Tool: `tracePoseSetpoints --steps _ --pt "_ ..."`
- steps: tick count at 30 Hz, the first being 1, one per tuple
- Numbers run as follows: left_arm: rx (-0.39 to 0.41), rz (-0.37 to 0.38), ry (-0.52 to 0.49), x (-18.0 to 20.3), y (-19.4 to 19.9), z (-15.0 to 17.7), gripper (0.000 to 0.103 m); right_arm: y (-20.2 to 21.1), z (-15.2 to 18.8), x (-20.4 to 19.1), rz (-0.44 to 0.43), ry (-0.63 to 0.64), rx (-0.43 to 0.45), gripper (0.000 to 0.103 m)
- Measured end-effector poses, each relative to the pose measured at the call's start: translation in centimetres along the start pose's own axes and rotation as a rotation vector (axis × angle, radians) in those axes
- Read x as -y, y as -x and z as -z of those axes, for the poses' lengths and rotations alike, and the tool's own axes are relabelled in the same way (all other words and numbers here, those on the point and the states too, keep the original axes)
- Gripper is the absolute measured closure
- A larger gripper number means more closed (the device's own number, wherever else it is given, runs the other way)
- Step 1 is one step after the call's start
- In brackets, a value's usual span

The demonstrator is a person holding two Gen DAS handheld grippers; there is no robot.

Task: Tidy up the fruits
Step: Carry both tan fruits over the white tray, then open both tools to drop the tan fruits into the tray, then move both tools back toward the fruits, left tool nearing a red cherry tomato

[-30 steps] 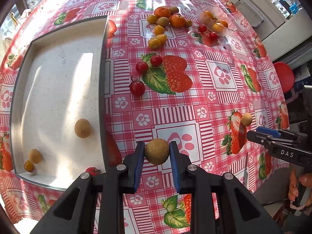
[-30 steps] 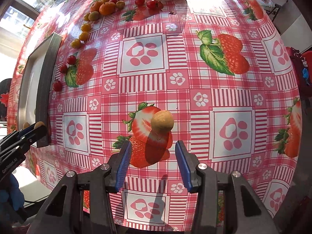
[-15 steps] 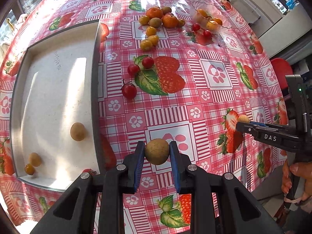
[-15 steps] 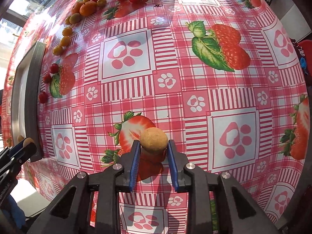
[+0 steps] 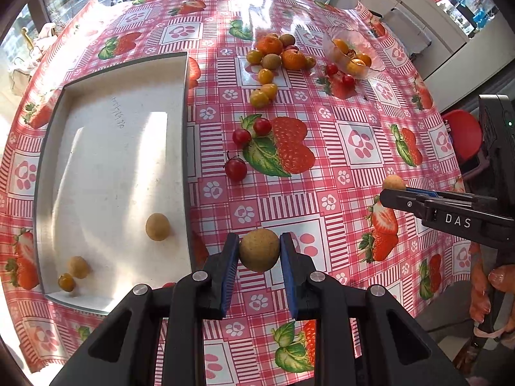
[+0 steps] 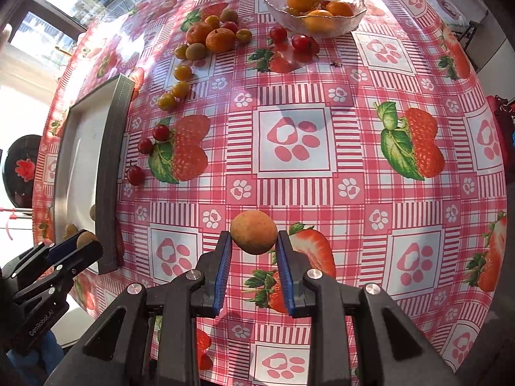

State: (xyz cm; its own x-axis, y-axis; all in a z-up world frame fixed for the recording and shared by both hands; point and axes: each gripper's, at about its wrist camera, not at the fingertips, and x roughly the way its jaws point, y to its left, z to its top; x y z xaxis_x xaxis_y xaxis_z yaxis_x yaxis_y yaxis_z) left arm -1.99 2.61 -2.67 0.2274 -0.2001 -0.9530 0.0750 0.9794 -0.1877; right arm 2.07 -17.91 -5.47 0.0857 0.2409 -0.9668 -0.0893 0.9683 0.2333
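Note:
My left gripper (image 5: 259,251) is shut on a tan longan (image 5: 259,250), held above the tablecloth just right of the grey tray (image 5: 112,173). The tray holds two tan longans (image 5: 157,226) and a small yellow fruit (image 5: 66,282). My right gripper (image 6: 253,241) is shut on another tan longan (image 6: 253,232), lifted over the table's near side; it also shows in the left wrist view (image 5: 394,189). The left gripper shows in the right wrist view (image 6: 83,244) by the tray's corner.
Three cherry tomatoes (image 5: 236,169) lie right of the tray. A pile of oranges, kiwis and yellow tomatoes (image 5: 273,58) sits at the far side. A glass bowl (image 6: 313,3) with oranges stands far right, two red tomatoes (image 6: 301,42) before it.
My right gripper closed on the longan that lay on the tablecloth and lifted it. My left gripper kept its longan and rose slightly, staying beside the tray.

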Motion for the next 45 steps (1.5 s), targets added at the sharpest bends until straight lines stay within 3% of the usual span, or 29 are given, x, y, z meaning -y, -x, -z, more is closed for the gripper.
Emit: tracePoseSetpoints --steps 8,13,21,36,39,40,41,42,44,45 --pt "0.058 -0.072 0.084 -5.6 2.1 -0.3 0.076 -0.7 -3.9 -10.4 -0.081 0.172 -0.005 0.073" --pt "0.064 -0.128 0.156 -10.6 2.3 -0.1 0.076 -2.1 -4.5 -16.3 -0.117 0.263 -0.030 0.073" --pt "0.048 -0.179 0.215 -16.1 0.8 -0.5 0.076 -6.0 -5.5 -22.6 -0.122 0.335 -0.106 0.073" --pt "-0.036 -0.191 0.218 -17.8 -2.4 -0.3 0.075 -10.6 -5.4 -24.2 -0.043 0.345 -0.227 0.072" --pt "-0.055 -0.185 0.230 -18.1 -2.7 -0.2 0.074 -10.3 -5.6 -24.5 -0.069 0.337 -0.220 0.054" --pt "-0.060 -0.186 0.232 -18.2 -2.6 -0.1 0.061 -10.1 -5.7 -24.7 -0.081 0.334 -0.215 0.045" --pt "-0.055 -0.194 0.233 -18.2 -2.6 -0.1 0.035 -9.8 -5.8 -24.9 -0.086 0.334 -0.203 0.037" --pt "-0.034 -0.209 0.233 -18.1 -2.2 0.0 0.029 -9.4 -5.9 -25.1 -0.092 0.333 -0.190 0.034" --pt "-0.004 -0.217 0.221 -18.0 -1.3 0.2 0.028 -8.5 -6.2 -25.2 -0.118 0.325 -0.170 0.023" --pt "-0.010 -0.212 0.217 -17.9 -1.2 0.1 0.028 -8.0 -6.3 -25.2 -0.126 0.320 -0.159 0.022"
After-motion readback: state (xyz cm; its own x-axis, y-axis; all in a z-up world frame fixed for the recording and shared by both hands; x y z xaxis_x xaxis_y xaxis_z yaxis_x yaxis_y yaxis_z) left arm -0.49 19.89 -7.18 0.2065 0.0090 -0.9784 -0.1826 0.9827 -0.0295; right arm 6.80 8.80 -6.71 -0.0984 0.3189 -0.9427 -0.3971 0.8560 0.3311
